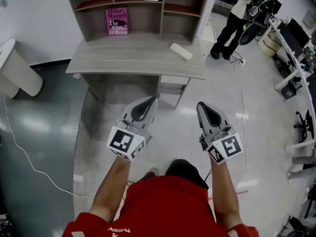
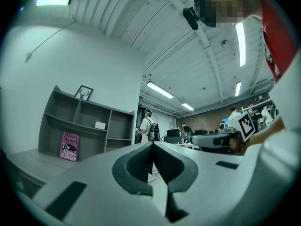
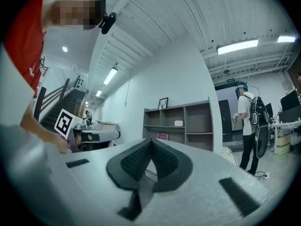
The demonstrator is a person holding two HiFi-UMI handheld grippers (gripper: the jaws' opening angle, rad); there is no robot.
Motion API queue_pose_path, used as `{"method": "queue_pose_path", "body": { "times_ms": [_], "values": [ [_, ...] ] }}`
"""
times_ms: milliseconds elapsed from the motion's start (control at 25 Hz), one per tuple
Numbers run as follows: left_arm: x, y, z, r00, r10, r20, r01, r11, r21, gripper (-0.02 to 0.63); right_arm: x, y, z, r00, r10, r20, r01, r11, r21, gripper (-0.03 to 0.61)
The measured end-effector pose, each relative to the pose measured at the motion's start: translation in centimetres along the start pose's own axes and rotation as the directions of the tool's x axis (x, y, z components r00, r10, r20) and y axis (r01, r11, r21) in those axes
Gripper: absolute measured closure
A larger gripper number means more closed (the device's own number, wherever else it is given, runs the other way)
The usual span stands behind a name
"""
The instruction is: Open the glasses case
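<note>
Head view: grey wood-grain desk [image 1: 133, 58] under shelf unit [image 1: 138, 4], on glossy pale floor [image 1: 256, 132]. Cream oblong glasses case [image 1: 181, 51] lies on desk's right part, looks closed, well apart from both tongs.
Left gripper view: left gripper [image 2: 152, 144] jaws pressed together, empty.
Right gripper view: right gripper [image 3: 151, 140] jaws together, empty.

Open-plan lab-office — polished floor [image 1: 39, 132], ceiling strip lights [image 2: 159, 90], workbenches [image 1: 289, 53] with monitors [image 1: 297, 32] — grey shelf desk [image 1: 133, 56]

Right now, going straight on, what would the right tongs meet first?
Probably the grey shelf unit on the desk: the right tongs, shut and empty, point level at it, seemingly above the desk's top. Depth is unclear.
</note>
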State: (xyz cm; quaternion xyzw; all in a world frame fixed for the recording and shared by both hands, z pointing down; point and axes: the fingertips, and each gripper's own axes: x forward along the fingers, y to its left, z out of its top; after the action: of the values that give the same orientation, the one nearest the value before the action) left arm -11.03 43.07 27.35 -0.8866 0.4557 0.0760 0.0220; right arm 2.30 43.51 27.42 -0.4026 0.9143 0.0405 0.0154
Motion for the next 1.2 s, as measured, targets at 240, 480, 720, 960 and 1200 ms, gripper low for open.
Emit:
{"method": "queue_pose_path", "body": {
  "times_ms": [240,480,720,960,1200],
  "values": [
    [1.4,4.6,-0.9,1.0,0.009,-0.004,-0.009,1.0,0.018,0.604,4.3,-1.3,-1.1,1.0,-0.006,-0.006,0.005,1.0,-0.019,0.574],
    [6.0,8.0,-3.1,0.999,0.015,-0.035,-0.014,0.999,0.038,0.604,8.3,-5.7,-3.3,1.0,-0.01,0.002,0.01,1.0,-0.021,0.574],
    [14.3,12.3,-4.5,0.995,0.039,-0.093,-0.034,0.998,0.062,0.604,13.6,-13.1,-4.6,1.0,-0.003,-0.004,0.002,0.998,-0.06,0.574],
    [24.3,16.4,-6.5,0.991,0.031,-0.127,-0.021,0.996,0.081,0.604,19.2,-21.9,-6.1,1.0,-0.005,-0.013,0.004,0.999,-0.032,0.574],
    [31.8,19.9,-11.0,0.984,0.028,-0.175,-0.012,0.995,0.094,0.604,23.4,-27.9,-8.4,0.998,0.036,-0.055,-0.038,0.999,-0.035,0.574]
  ]
}}
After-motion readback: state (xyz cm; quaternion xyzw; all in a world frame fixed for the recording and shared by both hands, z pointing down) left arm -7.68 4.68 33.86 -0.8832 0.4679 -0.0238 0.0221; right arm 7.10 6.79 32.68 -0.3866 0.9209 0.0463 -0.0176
